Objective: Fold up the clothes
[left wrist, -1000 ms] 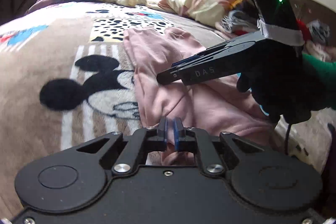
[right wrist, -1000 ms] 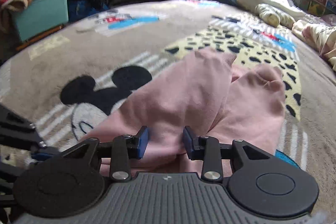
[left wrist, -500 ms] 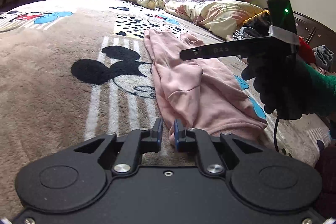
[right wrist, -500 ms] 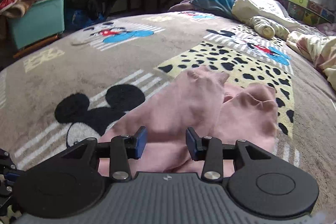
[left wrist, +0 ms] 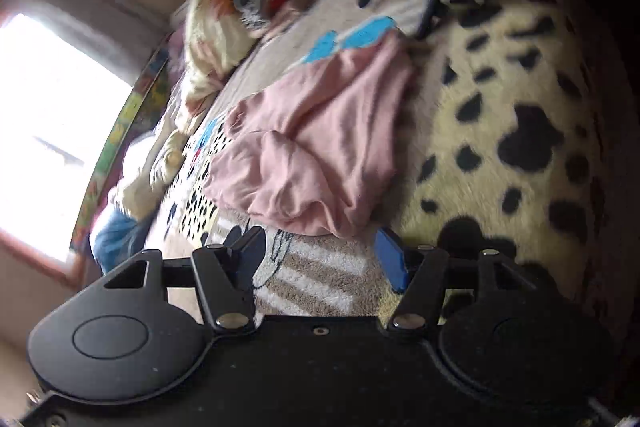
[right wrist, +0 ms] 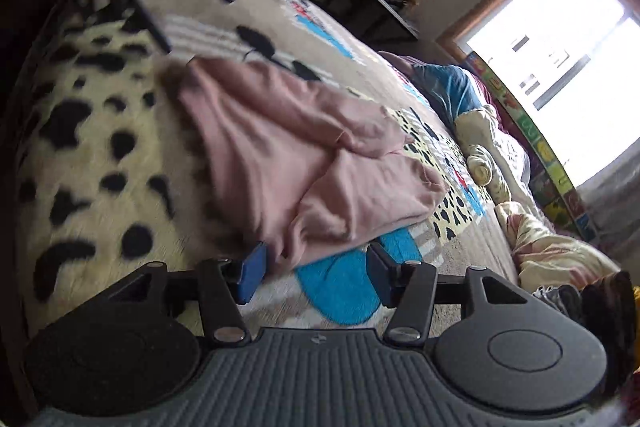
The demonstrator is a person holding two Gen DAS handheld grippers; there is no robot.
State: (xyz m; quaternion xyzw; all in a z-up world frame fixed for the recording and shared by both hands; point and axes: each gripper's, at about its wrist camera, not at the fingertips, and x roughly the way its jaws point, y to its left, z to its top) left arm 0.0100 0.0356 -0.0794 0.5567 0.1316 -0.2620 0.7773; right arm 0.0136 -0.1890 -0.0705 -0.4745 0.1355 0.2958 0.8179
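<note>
Both hand-held grippers, left & right, jaws opening w/ nothing clamped; risk: pink garment lies bunched on bed, so next grab may catch several layers.

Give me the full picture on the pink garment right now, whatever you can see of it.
The pink garment is a soft, fleecy-looking knit, dusty pink, lying loosely folded and rumpled on the patterned blanket, partly over its spotted cream patch. Ribbed cuffs or hems show at one end, and layers overlap with deep creases. Neither gripper holds it: the left gripper and right gripper sit just short of its near edges, jaws opening, no cloth between them.
</note>
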